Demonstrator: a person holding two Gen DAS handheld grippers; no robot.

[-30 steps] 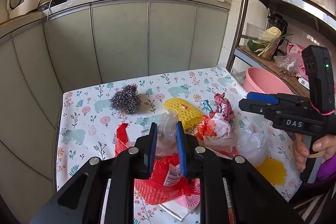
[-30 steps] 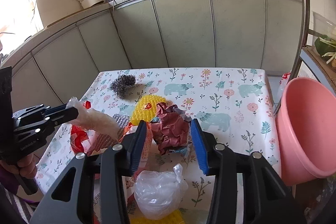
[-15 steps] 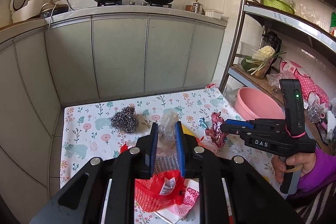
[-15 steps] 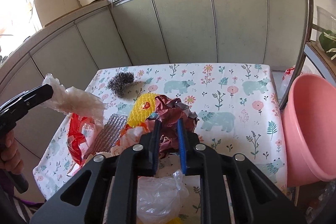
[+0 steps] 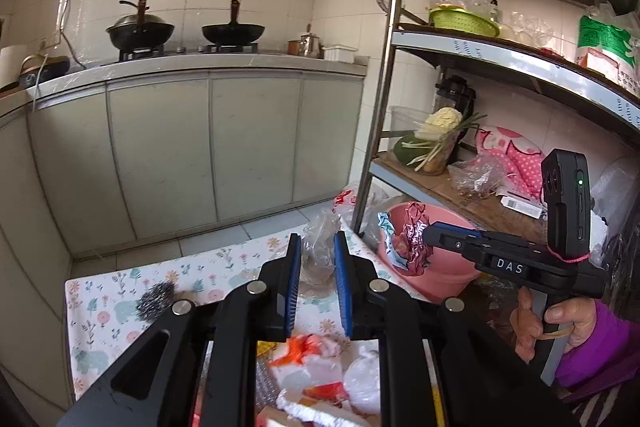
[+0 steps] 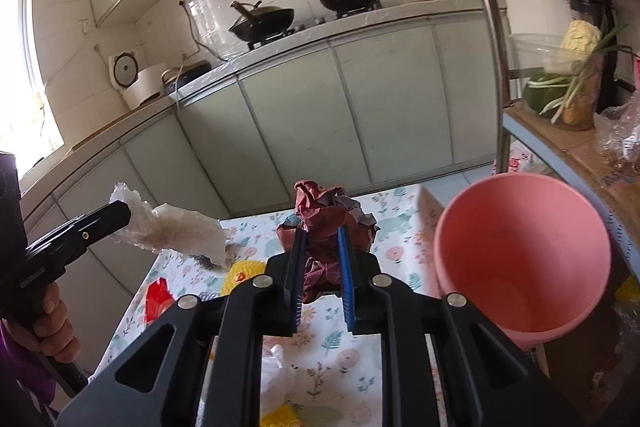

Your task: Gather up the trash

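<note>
Maroon wrapper: a crumpled, foil-like wrapper is pinched between the blue pads of the right gripper and held above the table; in the left wrist view the same wrapper hangs in front of the pink bucket.
Right gripper: jaws narrow, clamped on the maroon wrapper, which bulges out above and to both sides of the pads.
Clear plastic: a crinkled, see-through piece of plastic film sits between the pads of the left gripper; from the right wrist view it sticks out sideways from the gripper's black tip, clear of the table.
Left gripper: jaws narrow, gripping the clear film.
Pink bucket: an open plastic bucket stands just beside the table's right edge, at the foot of the metal shelving; no trash can be seen inside it in the right wrist view.
Table: a floral, bear-print cloth covers it.
Litter on the table: a steel-wool scourer, a yellow mesh piece, a red wrapper, an orange-and-white scrap and a knotted clear bag.
Hands: a hand in a purple sleeve grips the right tool's handle; another hand grips the left.
Shelving: a steel rack holds a jar of greens and a green basket.
Background: grey-green cabinets under a counter carrying two black woks.
</note>
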